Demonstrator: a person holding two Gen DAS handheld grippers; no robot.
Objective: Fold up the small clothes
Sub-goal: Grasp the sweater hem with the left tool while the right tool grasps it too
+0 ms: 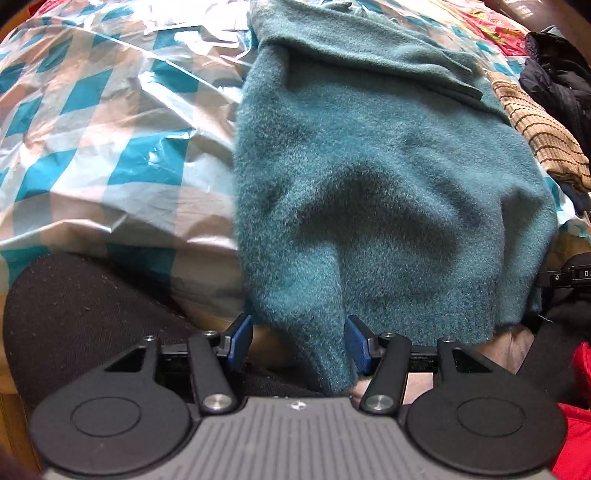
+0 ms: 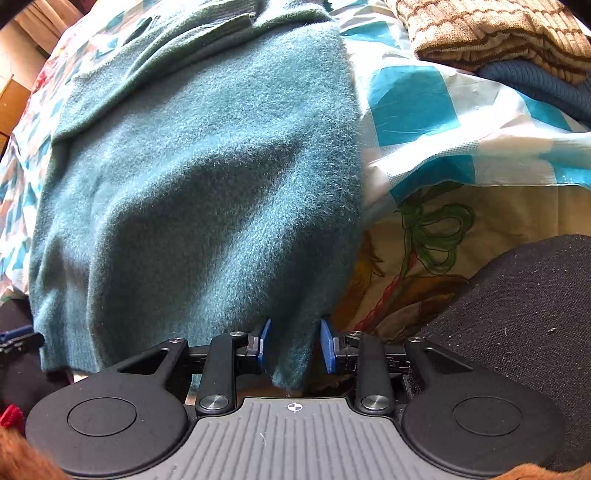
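Only legible txt: "DA", cut off, on black strap (image 1: 576, 275) at right edge.

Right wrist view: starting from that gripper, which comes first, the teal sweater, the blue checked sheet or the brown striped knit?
1. Teal sweater: its corner hangs between the right gripper fingers.
2. Blue checked sheet: right, beyond the sweater's edge.
3. Brown striped knit: top right, farthest.

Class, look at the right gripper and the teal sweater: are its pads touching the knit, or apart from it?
Apart. The right wrist view shows the sweater corner hanging between the right gripper fingers, with a gap at each pad.
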